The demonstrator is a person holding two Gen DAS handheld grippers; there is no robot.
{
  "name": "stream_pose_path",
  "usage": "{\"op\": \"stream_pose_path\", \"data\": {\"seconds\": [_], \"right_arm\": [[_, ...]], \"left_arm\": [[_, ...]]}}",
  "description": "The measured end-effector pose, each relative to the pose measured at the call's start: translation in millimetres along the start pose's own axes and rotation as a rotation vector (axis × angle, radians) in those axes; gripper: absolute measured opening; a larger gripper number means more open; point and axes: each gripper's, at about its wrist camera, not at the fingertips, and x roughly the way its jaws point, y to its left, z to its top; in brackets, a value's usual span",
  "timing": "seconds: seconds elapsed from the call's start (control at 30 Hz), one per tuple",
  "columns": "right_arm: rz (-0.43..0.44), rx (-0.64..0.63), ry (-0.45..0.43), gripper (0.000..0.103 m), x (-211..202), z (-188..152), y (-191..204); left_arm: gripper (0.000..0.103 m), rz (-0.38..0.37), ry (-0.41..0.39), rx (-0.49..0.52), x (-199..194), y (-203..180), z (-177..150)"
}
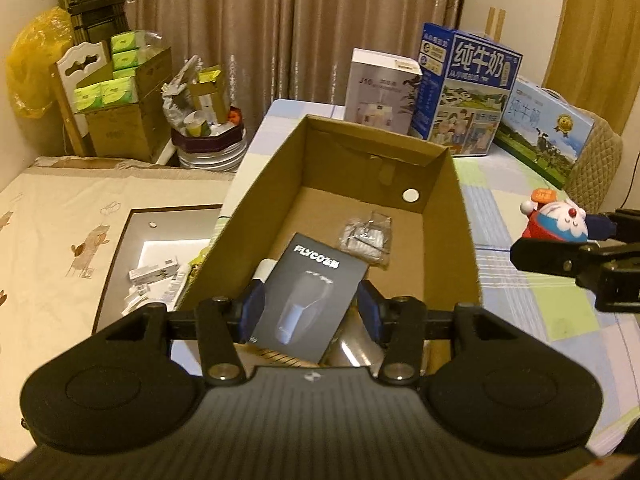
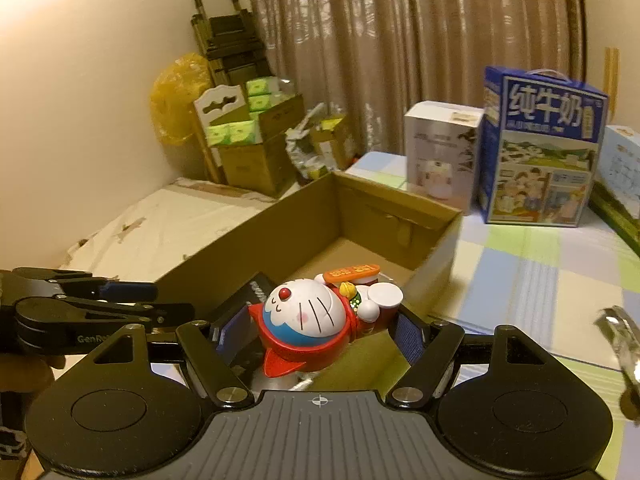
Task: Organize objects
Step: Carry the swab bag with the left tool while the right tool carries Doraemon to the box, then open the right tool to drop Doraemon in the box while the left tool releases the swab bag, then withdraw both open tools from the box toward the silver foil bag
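An open cardboard box (image 1: 256, 208) (image 2: 240, 256) stands on a checked cloth. Inside it lie a black FLYCO box (image 1: 308, 292) (image 2: 256, 288) and a clear bag with a white cable (image 1: 366, 238). My left gripper (image 1: 310, 312) (image 2: 172, 302) hangs low in the box's near end, open, with the black box lying between its blue pads and a gap at the right pad. My right gripper (image 2: 322, 336) (image 1: 556, 236) is shut on a red, white and blue Doraemon toy (image 2: 308, 312) (image 1: 560, 220), held lying sideways over the carton's near right corner.
Behind the carton stand a white product box (image 1: 380, 88), a blue milk carton (image 1: 468, 92) and a second milk carton (image 1: 548, 132). A tray with small boxes (image 1: 160, 264) lies on the bed to the left. A shiny metal object (image 2: 620, 336) sits at the right edge.
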Motion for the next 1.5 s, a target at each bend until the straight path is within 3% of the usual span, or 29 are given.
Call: {"op": "stream_pose_path", "data": {"seconds": [0.13, 0.23, 0.43, 1.07, 1.5], "right_arm": [[0.04, 0.013, -0.002, 0.073, 9, 0, 3], [0.1, 0.035, -0.05, 0.073, 15, 2, 2], [0.093, 0.073, -0.099, 0.074, 8, 7, -5], [-0.076, 0.092, -0.067, 0.074, -67, -35, -20], [-0.195, 0.187, -0.093, 0.074, -135, -68, -62]], "left_arm": [[0.048, 0.006, -0.002, -0.011, -2, 5, -2], [0.049, 0.011, -0.004, -0.019, -2, 10, -3], [0.054, 0.026, -0.003, -0.026, -3, 15, -7], [0.061, 0.009, -0.022, -0.044, -38, -11, -19], [0.079, -0.017, -0.045, 0.013, -64, -61, -21]]}}
